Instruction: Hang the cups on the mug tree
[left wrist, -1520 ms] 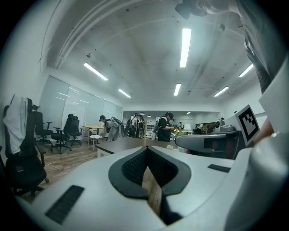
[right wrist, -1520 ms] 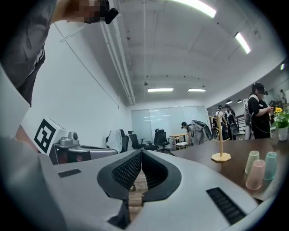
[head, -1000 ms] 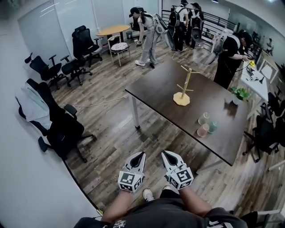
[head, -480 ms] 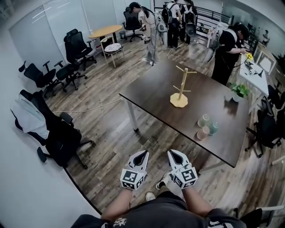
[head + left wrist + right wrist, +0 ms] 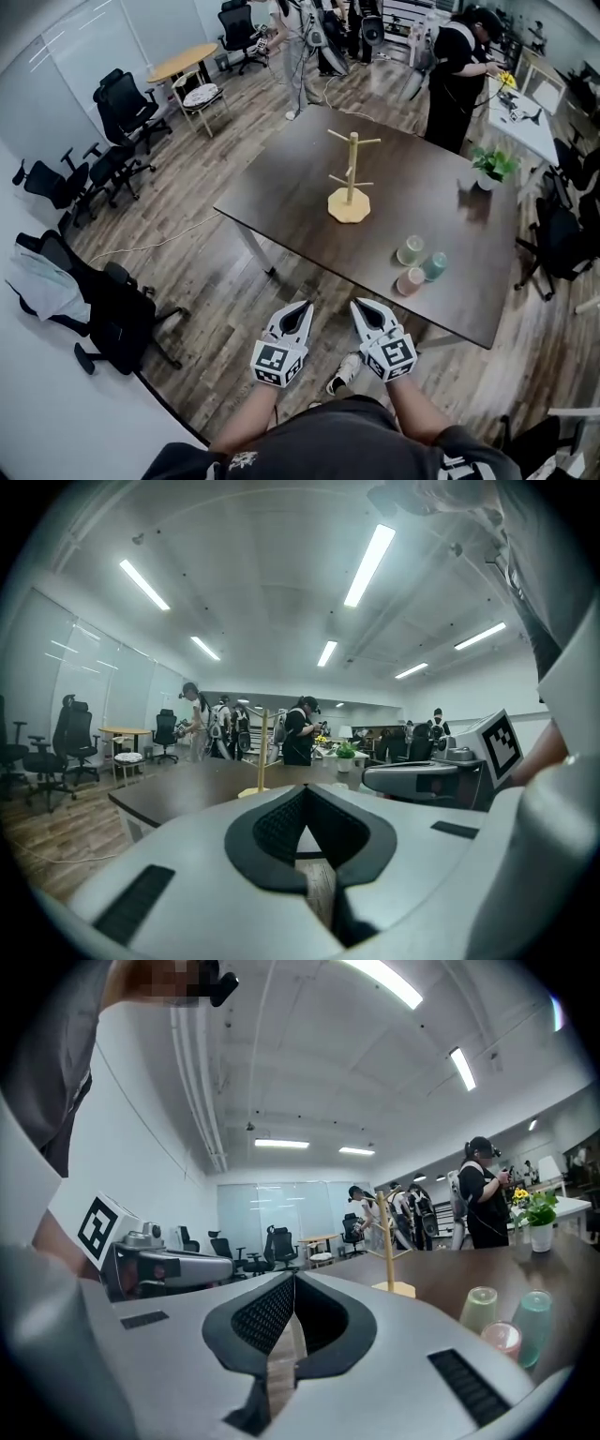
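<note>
Left hand-held gripper, right hand-held gripper: jaws pressed together, empty; both nearer the bench than before. Tree, three cups: places on bench unchanged.

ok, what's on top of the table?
Mug tree with bare pegs, green cup, teal cup and pink cup clustered together, potted plant. Cup interiors can't be made out.

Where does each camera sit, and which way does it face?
Head view: on the person's head, looking steeply down at the table; left gripper, right gripper, forearms show.
Left gripper view: on that gripper, facing toward the mug tree; its shut jaws show.
Right gripper view: likewise, facing mug tree and cups; shut jaws show.
Shared: the mug tree.
</note>
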Action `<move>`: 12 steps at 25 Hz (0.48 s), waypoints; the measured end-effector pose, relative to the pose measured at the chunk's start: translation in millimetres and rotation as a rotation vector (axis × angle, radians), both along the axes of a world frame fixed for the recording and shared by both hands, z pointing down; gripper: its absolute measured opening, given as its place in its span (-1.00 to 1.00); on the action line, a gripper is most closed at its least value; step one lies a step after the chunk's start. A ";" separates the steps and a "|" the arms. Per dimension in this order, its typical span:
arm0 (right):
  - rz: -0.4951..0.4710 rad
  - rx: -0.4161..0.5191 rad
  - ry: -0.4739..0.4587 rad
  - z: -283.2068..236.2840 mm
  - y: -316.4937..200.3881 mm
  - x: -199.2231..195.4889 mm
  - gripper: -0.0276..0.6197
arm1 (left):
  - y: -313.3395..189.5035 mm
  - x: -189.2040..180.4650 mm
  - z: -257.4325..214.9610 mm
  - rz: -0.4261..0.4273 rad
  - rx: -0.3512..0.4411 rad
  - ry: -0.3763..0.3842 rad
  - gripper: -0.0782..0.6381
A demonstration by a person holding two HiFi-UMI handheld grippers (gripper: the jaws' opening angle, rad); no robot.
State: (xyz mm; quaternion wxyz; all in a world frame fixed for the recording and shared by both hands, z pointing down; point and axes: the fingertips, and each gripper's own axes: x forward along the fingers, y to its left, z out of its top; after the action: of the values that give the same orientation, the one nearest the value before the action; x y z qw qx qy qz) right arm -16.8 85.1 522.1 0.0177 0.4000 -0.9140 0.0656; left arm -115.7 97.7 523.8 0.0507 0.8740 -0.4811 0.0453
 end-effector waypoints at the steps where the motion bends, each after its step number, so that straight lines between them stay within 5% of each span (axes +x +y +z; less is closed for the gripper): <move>1: 0.007 0.005 -0.002 0.0 -11.8 5.7 -0.84 | -12.6 6.9 0.0 0.013 0.001 -0.007 -0.76; 12: 0.084 0.039 -0.057 -9.2 -97.0 57.5 -0.84 | -119.2 69.2 -2.7 0.114 0.002 -0.065 -0.76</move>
State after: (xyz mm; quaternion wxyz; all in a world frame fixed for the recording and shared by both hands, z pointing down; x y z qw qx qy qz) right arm 40.7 -11.9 512.9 -0.0187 0.4363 -0.8976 0.0600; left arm -46.4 -21.5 521.0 0.0314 0.8981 -0.4320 0.0762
